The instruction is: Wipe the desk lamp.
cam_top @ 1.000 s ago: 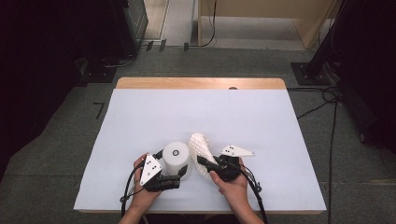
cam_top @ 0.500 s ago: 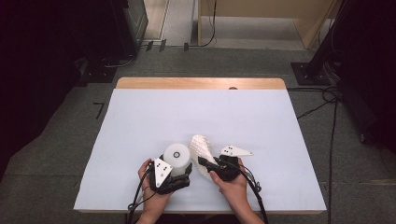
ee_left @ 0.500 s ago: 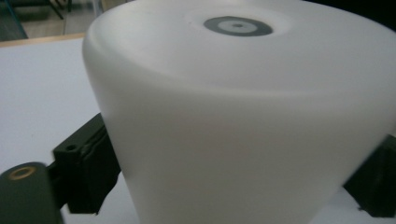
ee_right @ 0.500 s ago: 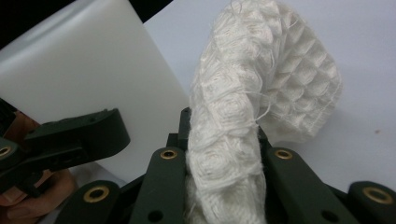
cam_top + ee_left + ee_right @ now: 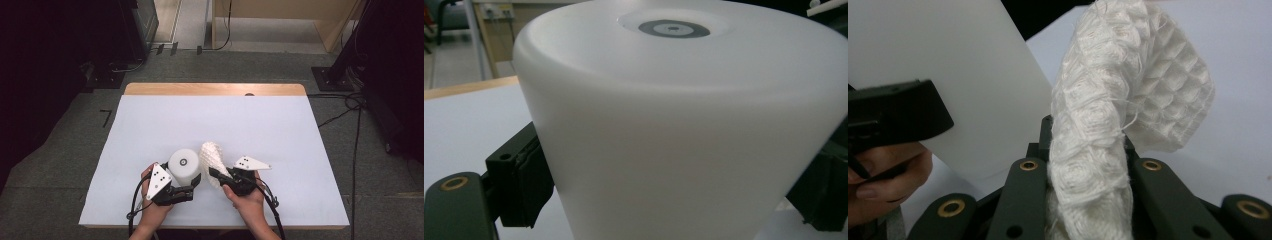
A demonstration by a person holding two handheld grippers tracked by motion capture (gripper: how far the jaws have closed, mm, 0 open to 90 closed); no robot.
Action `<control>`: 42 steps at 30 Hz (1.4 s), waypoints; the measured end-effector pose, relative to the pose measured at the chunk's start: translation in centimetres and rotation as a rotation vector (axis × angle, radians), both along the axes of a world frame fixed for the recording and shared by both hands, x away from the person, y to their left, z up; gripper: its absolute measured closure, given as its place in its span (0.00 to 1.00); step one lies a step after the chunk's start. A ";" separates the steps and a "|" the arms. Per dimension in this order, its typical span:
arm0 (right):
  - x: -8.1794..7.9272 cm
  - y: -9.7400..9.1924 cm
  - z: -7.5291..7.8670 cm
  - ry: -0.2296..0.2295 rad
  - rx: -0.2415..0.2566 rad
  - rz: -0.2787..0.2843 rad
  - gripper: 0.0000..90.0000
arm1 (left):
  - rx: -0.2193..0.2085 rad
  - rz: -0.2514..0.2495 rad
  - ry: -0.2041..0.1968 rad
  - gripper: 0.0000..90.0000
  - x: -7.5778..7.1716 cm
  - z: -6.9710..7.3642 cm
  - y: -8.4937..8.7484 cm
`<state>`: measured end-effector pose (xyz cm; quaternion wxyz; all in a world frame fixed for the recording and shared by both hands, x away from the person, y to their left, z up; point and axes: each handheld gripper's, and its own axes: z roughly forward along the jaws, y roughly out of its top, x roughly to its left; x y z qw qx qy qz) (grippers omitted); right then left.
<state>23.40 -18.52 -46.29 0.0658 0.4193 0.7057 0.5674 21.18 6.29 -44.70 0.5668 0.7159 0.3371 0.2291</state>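
White cup (image 5: pixel 684 130) bears seemingly unlettered grey ring mark (image 5: pixel 674 28).

counter (image 5: pixel 165 125): white sheet, wooden far edge | left hand-held gripper (image 5: pixel 194 181): jaws around white cup (image 5: pixel 183 164), bottom up | right hand-held gripper (image 5: pixel 215 173): clamped on white waffle cloth (image 5: pixel 211 155)

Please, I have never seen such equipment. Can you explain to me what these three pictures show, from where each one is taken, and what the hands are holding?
No robot here: a person holds a two-jaw tool in each hand. The high view looks down on a table covered in white. The other two pictures come from cameras riding on the tools. The left gripper clamps a white cup-like container, apparently turned upside down; it looks huge in the left gripper view. The right gripper is shut on a white waffle-weave cloth, seen close between its jaws in the right gripper view.
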 end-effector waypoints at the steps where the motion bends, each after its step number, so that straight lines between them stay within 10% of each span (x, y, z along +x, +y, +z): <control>1: -0.1 0.0 0.3 -0.011 0.003 0.001 0.85 | 0.006 -0.009 -0.001 0.10 0.0 -0.1 -0.1; 12: -1.7 0.1 3.6 -0.134 0.044 0.050 0.86 | 0.040 -0.029 0.005 0.10 0.0 -0.4 -0.5; 21: -0.3 0.5 1.0 0.000 -0.010 0.065 0.86 | 0.093 -0.012 -0.016 0.10 0.2 -0.7 -0.4; 30: -2.0 -0.7 5.7 -0.192 -0.010 -0.008 0.86 | 0.264 0.070 -0.065 0.10 0.3 -1.8 -1.8; 37: -2.9 1.6 5.9 -0.152 -0.018 0.103 0.87 | 0.359 0.056 -0.113 0.10 -0.5 -2.5 -3.7; 42: -2.9 2.5 6.0 -0.114 0.012 0.199 0.87 | 0.345 0.036 -0.112 0.10 -0.7 -2.5 -4.0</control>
